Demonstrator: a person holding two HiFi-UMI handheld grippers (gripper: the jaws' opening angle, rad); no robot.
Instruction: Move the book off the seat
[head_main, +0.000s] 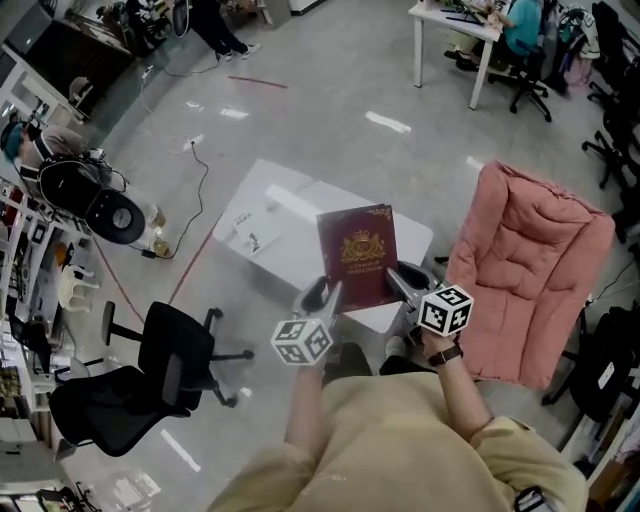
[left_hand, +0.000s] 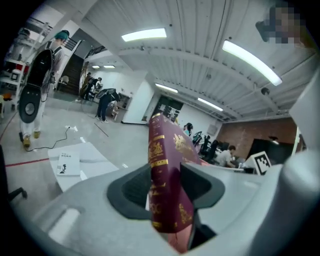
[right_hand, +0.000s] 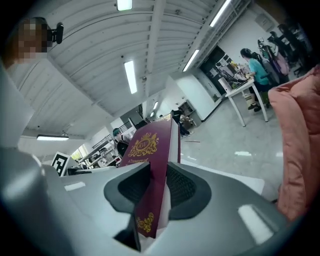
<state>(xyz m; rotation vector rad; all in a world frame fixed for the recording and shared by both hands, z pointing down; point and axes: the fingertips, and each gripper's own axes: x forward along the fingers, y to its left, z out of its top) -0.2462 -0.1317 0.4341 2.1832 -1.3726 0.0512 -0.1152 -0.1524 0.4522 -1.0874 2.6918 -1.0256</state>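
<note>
Both our left gripper and right gripper pinch the book above the white table; pink seat right, floor open beyond.

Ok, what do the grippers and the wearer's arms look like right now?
Both the left gripper and right gripper have light grey fingers with dark ribbed pads, each carrying a white cube with black square markers. The person wears a tan short-sleeved shirt and a dark watch on the right wrist.

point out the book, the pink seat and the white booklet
book (head_main: 357, 255): head view, middle of maroon cover
pink seat (head_main: 530, 270): head view, padded cushion
white booklet (left_hand: 69, 162): left gripper view, its front cover
</note>
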